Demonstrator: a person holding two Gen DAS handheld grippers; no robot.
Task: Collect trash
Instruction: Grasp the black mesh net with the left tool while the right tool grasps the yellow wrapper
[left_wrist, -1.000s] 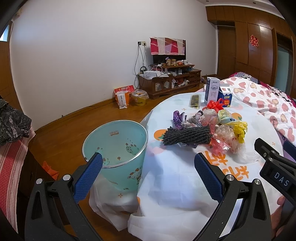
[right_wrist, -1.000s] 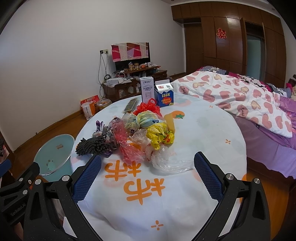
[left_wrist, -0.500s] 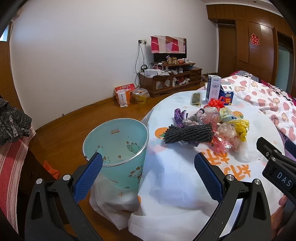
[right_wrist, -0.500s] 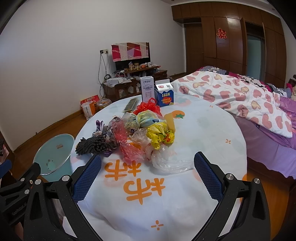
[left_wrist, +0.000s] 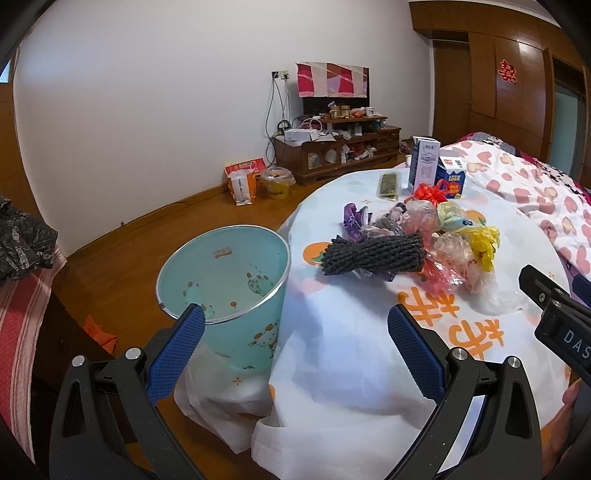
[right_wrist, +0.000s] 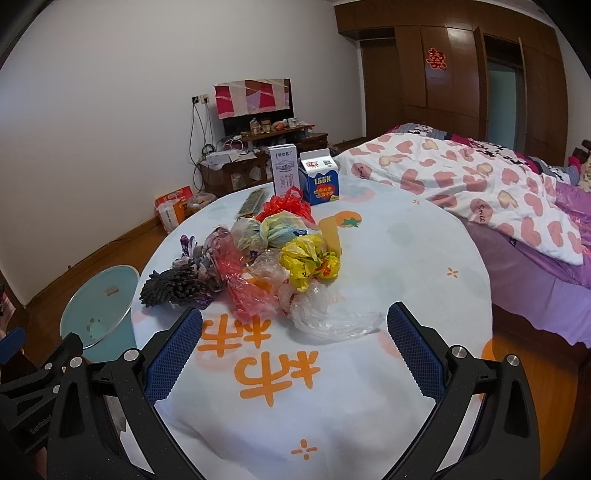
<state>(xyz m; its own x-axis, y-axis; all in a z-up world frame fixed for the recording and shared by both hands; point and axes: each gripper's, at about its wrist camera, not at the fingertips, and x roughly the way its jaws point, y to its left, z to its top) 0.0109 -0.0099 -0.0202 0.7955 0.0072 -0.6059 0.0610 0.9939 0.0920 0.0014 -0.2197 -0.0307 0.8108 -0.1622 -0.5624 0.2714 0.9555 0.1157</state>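
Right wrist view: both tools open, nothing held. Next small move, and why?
Probably ease the right tool forward and down onto the clear plastic bag. It is the nearest piece of the trash pile, lying just ahead between the open fingers, and the bin stands empty beside the table.

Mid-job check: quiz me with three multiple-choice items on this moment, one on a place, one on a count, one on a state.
1. Where is the teal bin?
A. on the table
B. on the floor beside the table
C. on the bed

2. How many cartons stand at the table's far edge?
A. one
B. two
C. four

3. What state is the right gripper in?
A. open, holding nothing
B. shut on a bag
C. shut on a carton

Answers: B, it stands below the tablecloth's edge; B, white carton and blue carton; A, blue pads spread wide.
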